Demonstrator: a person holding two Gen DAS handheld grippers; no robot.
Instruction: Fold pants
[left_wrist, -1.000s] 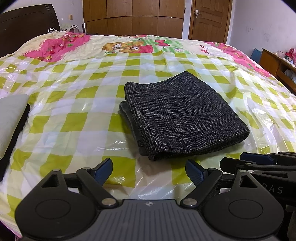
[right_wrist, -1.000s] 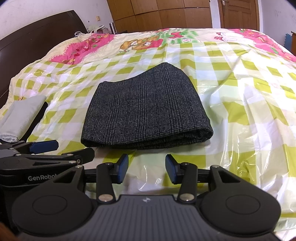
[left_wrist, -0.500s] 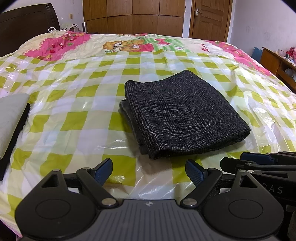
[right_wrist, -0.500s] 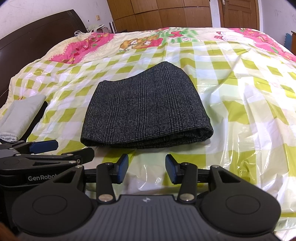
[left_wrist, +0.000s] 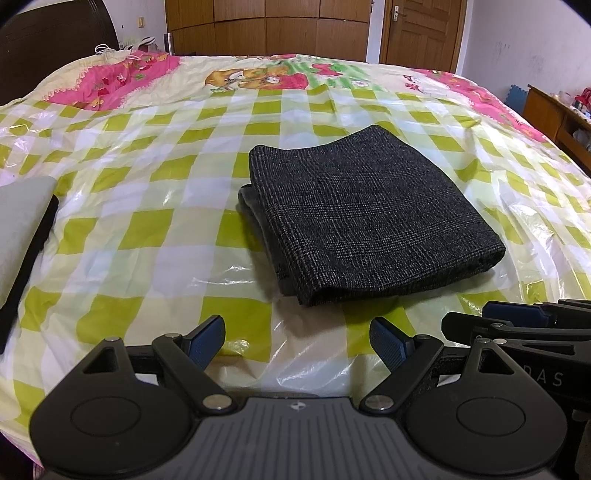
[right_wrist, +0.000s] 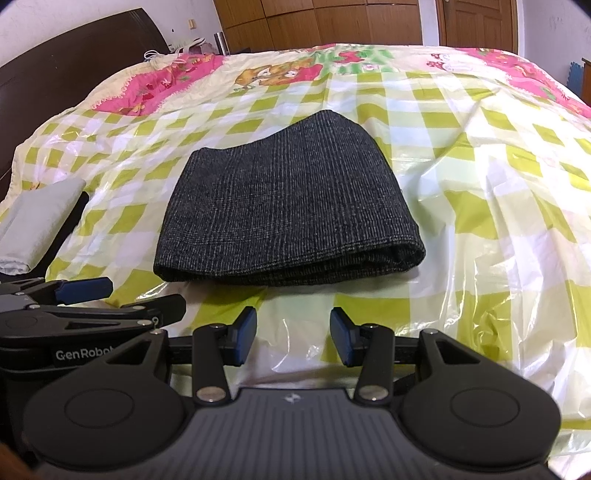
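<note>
Two grippers hang at the near edge of the bed (left_wrist: 155, 229), both short of the pants (left_wrist: 369, 218). Left gripper (left_wrist: 297, 341): jaws spread, nothing between them. Right gripper (right_wrist: 293, 334): jaws parted, empty. Pants lie mid-bed as a compact dark rectangle, layers stacked, fold edge toward the grippers. Folding looks finished, or nearly; perhaps a last tidy. Grey cloth (right_wrist: 37, 221) lies left of the pants, well apart.

Bright even light, glare on plastic sheet (left_wrist: 236, 273); sharp focus, fisheye bending, dark corners
</note>
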